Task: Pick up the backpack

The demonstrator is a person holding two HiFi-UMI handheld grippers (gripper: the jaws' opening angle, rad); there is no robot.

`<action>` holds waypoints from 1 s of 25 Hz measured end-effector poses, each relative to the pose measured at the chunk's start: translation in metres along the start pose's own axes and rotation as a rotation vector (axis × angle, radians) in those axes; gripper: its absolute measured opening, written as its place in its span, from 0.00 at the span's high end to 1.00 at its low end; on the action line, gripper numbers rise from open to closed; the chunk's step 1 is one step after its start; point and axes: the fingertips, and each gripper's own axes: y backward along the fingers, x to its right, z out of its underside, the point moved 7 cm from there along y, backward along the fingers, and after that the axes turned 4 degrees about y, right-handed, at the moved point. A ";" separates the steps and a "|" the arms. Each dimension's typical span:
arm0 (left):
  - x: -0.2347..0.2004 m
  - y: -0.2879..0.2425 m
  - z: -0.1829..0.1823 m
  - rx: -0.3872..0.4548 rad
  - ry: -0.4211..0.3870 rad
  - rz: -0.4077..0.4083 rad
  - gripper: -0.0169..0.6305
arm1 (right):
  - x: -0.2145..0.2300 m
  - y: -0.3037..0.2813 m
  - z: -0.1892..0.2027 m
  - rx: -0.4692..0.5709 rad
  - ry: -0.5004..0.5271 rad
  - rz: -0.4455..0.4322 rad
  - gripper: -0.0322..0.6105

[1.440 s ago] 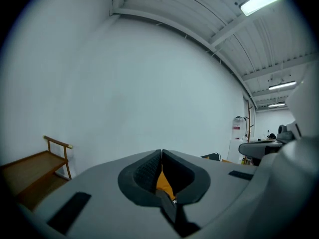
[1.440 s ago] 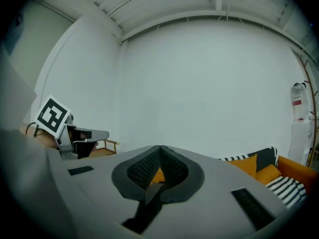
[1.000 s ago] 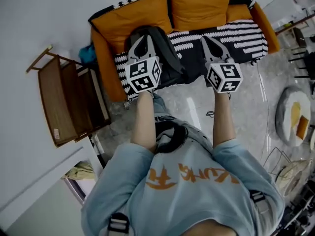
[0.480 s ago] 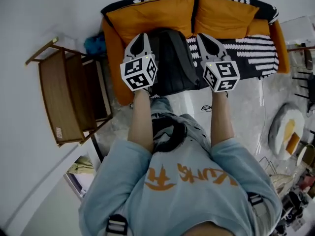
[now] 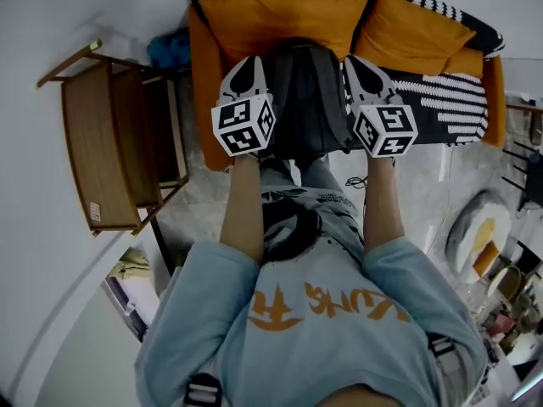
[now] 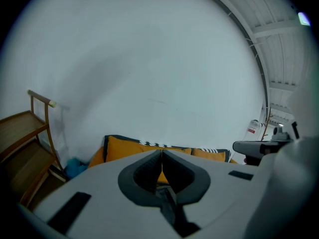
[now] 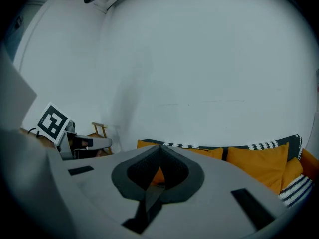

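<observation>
A dark grey backpack [image 5: 305, 100] stands on the seat of an orange sofa [image 5: 280, 11], leaning toward its back cushions. In the head view my left gripper [image 5: 252, 64] hangs just left of the backpack and my right gripper [image 5: 355, 63] just right of it, both above the sofa seat. Both are shut with nothing between the jaws. The left gripper view shows the shut left gripper [image 6: 161, 153] in front of the orange cushions [image 6: 124, 148] and a white wall. In the right gripper view the right gripper [image 7: 160, 148] is shut too; the backpack is hidden in both gripper views.
A black-and-white patterned throw [image 5: 450, 100] covers the sofa seat on the right. A wooden rack [image 5: 106, 142] stands left of the sofa, with a teal bundle [image 5: 170, 49] behind it. A cable [image 5: 361, 181] lies on the floor. Clutter fills the right edge [image 5: 501, 261].
Both grippers have moved forward and down toward the sofa and now flank the backpack. The sofa and backpack sit closer and more centred in the head view. The jaws stayed shut.
</observation>
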 end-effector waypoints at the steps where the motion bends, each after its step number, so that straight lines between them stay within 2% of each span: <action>1: -0.001 -0.003 0.004 -0.010 0.001 -0.008 0.94 | 0.001 -0.005 0.003 -0.009 -0.003 -0.012 0.95; 6: 0.003 -0.017 0.009 -0.032 -0.012 -0.005 0.94 | 0.015 -0.027 0.007 -0.019 -0.021 -0.034 0.95; 10: 0.006 -0.035 0.021 -0.068 0.010 -0.016 0.94 | 0.029 -0.040 0.015 -0.042 -0.038 -0.053 0.95; 16: 0.006 -0.063 0.050 -0.156 0.058 -0.030 0.94 | 0.064 -0.059 0.049 -0.116 -0.090 -0.059 0.95; 25: -0.010 -0.100 0.102 -0.283 0.157 -0.063 0.94 | 0.092 -0.102 0.109 -0.273 -0.109 -0.112 0.95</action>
